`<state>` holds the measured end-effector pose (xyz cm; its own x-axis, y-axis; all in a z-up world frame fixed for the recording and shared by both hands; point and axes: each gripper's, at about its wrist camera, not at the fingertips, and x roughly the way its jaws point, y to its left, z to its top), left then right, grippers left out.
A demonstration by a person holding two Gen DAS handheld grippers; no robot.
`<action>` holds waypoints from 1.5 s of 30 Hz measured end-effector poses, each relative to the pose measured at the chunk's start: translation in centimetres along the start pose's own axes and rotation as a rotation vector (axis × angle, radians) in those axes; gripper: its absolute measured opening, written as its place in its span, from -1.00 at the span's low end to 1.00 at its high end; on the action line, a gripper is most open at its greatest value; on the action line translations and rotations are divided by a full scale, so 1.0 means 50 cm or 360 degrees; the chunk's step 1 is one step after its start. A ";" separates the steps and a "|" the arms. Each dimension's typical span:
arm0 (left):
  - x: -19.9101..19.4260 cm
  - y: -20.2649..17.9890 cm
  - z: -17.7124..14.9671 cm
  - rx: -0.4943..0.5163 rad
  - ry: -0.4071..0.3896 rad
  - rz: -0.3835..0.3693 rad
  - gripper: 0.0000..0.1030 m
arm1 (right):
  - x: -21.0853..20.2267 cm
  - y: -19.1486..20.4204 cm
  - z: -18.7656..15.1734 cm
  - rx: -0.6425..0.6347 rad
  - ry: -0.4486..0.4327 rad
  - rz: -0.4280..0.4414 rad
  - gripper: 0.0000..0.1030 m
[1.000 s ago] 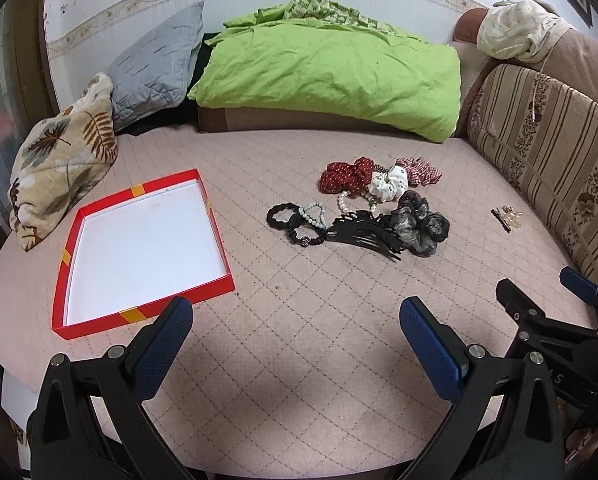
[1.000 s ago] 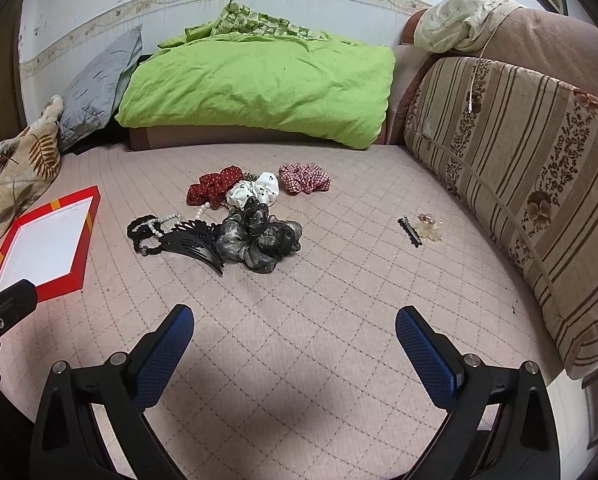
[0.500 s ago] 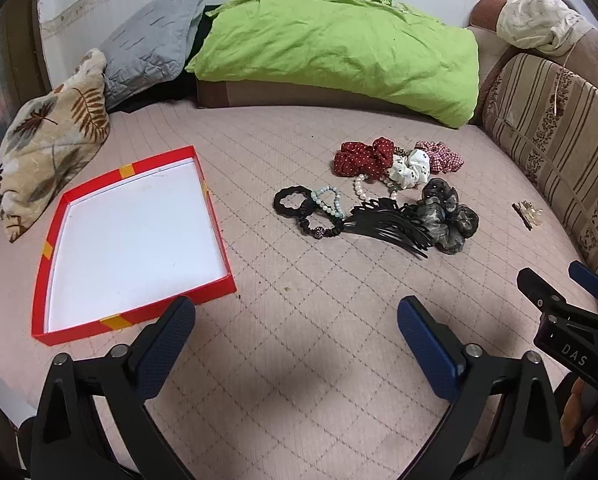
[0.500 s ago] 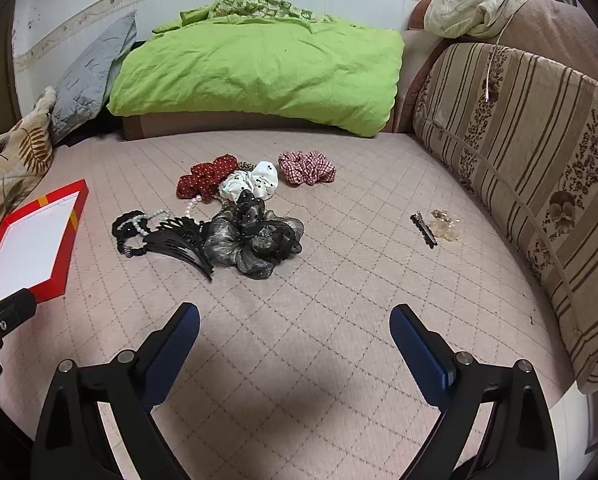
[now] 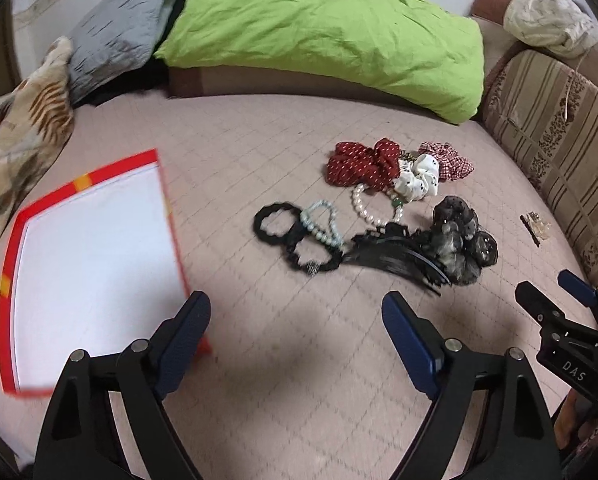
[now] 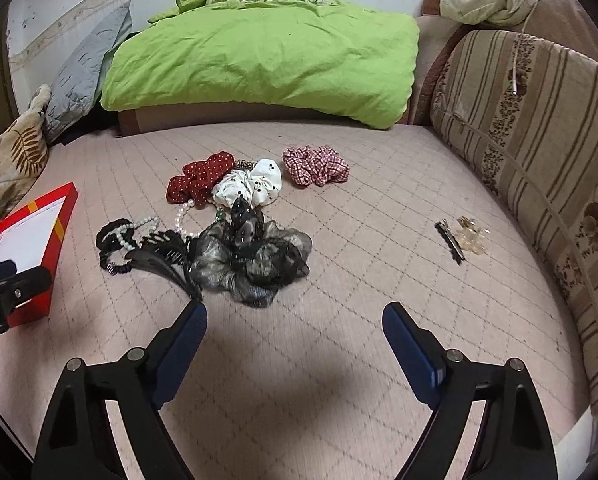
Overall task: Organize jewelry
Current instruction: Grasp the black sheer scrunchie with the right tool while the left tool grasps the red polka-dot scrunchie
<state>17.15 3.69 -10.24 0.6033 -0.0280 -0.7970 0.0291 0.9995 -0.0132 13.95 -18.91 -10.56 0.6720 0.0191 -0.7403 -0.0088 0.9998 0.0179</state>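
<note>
Both released, nothing gripped: left tool [image 5: 295,316] and right tool [image 6: 295,326] poised over bed [image 6: 339,280]. Jewelry pile [image 6: 203,236] heaped mid-bed, right of tray [image 5: 91,256], probably its destination.

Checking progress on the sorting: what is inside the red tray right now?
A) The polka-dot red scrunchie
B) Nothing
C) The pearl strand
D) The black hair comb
B: the red tray shows only its bare white floor, while the jewelry pile lies on the bed beside it.
</note>
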 end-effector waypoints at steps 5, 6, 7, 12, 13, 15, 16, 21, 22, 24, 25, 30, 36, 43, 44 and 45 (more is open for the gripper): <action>0.039 -0.004 0.070 -0.0019 0.0007 -0.0100 0.69 | 0.035 -0.003 0.029 0.0009 0.0011 0.0039 0.75; 0.051 -0.006 0.087 -0.0023 0.0011 -0.0109 0.69 | 0.043 -0.005 0.036 0.0011 0.0014 0.0048 0.75; 0.062 -0.008 0.102 -0.0027 0.0016 -0.0115 0.69 | 0.050 -0.005 0.042 0.0017 0.0017 0.0057 0.75; 0.130 -0.023 0.172 -0.0019 0.0023 -0.0137 0.69 | 0.084 -0.004 0.060 0.0035 0.0041 0.0112 0.72; 0.142 -0.025 0.181 -0.0028 0.0030 -0.0155 0.69 | 0.092 -0.004 0.063 0.0042 0.0048 0.0116 0.72; 0.178 -0.028 0.201 -0.0060 0.0062 -0.0201 0.69 | 0.108 -0.005 0.066 0.0050 0.0062 0.0129 0.71; 0.193 -0.029 0.209 -0.0080 0.0083 -0.0217 0.69 | 0.118 -0.004 0.068 0.0061 0.0074 0.0143 0.70; 0.279 -0.027 0.248 -0.0201 0.0170 -0.0342 0.69 | 0.158 -0.005 0.074 0.0081 0.0123 0.0188 0.62; 0.291 -0.028 0.252 -0.0210 0.0182 -0.0353 0.69 | 0.164 -0.006 0.072 0.0076 0.0128 0.0186 0.62; 0.316 -0.031 0.260 -0.0217 0.0210 -0.0374 0.69 | 0.173 -0.007 0.073 0.0081 0.0132 0.0197 0.62; 0.329 -0.036 0.263 -0.0213 0.0225 -0.0383 0.69 | 0.176 -0.007 0.073 0.0089 0.0133 0.0209 0.61; 0.376 -0.054 0.266 -0.0180 0.0329 -0.0460 0.32 | 0.192 -0.007 0.069 0.0098 0.0161 0.0248 0.40; 0.394 -0.064 0.254 -0.0189 0.0399 -0.0503 -0.80 | 0.198 0.000 0.060 0.0093 0.0184 0.0302 -0.24; 0.302 -0.064 0.258 -0.0127 0.0277 -0.0460 -0.84 | 0.161 0.005 0.068 0.0114 0.0144 0.0349 -0.55; 0.283 -0.062 0.258 -0.0115 0.0253 -0.0450 -0.84 | 0.149 0.007 0.071 0.0105 0.0127 0.0342 -0.56; 0.257 -0.055 0.258 -0.0107 0.0220 -0.0440 -0.84 | 0.138 0.010 0.074 0.0096 0.0110 0.0334 -0.56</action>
<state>35.10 0.40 -12.63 0.4660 -0.3009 -0.8320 0.1213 0.9532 -0.2769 21.31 -18.31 -13.18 0.6076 0.2288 -0.7605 -0.0970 0.9718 0.2149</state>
